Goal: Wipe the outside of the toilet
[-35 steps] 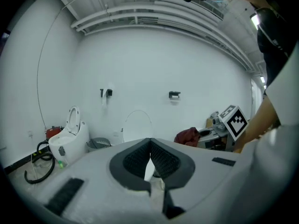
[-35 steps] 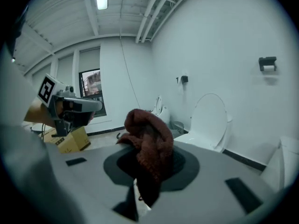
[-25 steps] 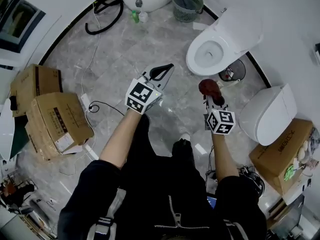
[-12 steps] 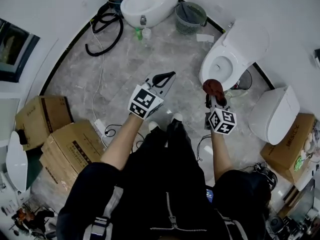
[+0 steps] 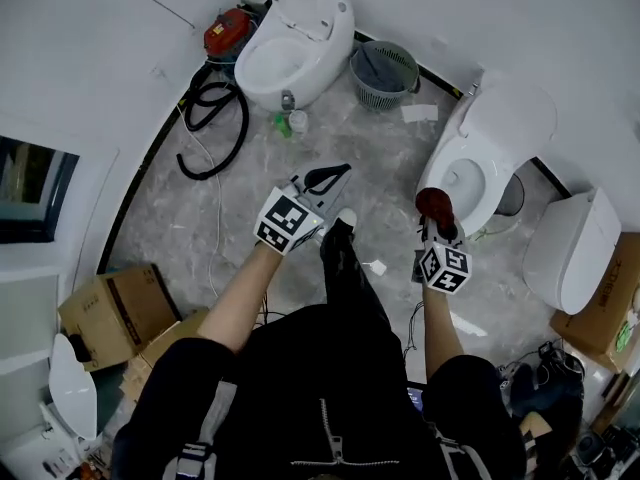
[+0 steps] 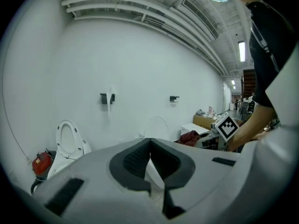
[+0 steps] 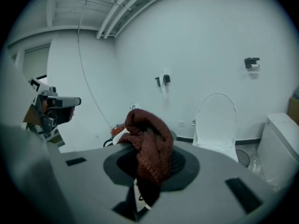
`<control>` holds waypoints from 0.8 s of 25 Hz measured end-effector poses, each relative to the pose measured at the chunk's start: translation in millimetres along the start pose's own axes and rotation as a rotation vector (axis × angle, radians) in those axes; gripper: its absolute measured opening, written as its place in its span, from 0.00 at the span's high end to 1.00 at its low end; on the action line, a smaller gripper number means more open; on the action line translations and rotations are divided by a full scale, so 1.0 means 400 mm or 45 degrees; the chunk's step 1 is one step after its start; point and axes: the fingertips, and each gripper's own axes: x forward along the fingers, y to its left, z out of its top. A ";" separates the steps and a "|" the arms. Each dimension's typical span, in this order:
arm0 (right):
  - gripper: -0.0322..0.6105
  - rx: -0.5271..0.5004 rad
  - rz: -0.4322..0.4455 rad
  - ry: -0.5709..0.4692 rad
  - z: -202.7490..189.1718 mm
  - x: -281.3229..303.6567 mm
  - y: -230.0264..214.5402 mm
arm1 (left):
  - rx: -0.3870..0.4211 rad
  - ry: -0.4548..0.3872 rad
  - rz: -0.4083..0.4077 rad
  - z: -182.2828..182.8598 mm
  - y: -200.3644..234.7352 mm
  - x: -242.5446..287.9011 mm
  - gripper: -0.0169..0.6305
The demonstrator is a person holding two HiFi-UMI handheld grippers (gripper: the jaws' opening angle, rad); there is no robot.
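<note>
Two claws, one cloth. My right claw (image 5: 438,224) is clamped on a red-brown cloth (image 5: 436,204), which bunches up above the jaws. My left claw (image 5: 328,177) has its jaws closed tip to tip on nothing and hangs over the grey floor (image 5: 250,168), apart from the work.

The toilet (image 5: 492,138) nearest the cloth stands at the right with its lid (image 5: 515,103) raised. The cloth sits near the front of the bowl's rim, but I cannot tell from above whether it touches. A second toilet (image 5: 290,48) stands at the far wall, and a closed one (image 5: 565,233) lies further right.

As I judge it, the step in hand is bringing the cloth onto the outer shell. To do it well, I should:
- come down below the rim, not over the open bowl;
- lead with the loose bunch so that cloth rather than the hard jaws meets the porcelain;
- press lightly and sweep along the curve from front to side, then down toward the base.

The main risk is the cloth dragging into the bowl.
</note>
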 end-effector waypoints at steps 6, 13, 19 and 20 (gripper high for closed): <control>0.83 0.023 -0.171 -0.019 0.147 0.233 -0.043 | 0.028 0.006 -0.107 0.086 0.269 0.174 0.97; 0.83 0.150 -0.409 -0.044 0.221 0.343 -0.153 | 0.045 0.009 -0.346 0.112 0.363 0.400 0.97; 0.83 0.239 -0.555 -0.053 0.166 0.439 -0.138 | 0.095 0.041 -0.610 0.049 0.382 0.574 0.97; 0.83 0.247 -0.577 -0.063 0.152 0.455 -0.134 | 0.102 0.039 -0.645 0.033 0.388 0.595 0.97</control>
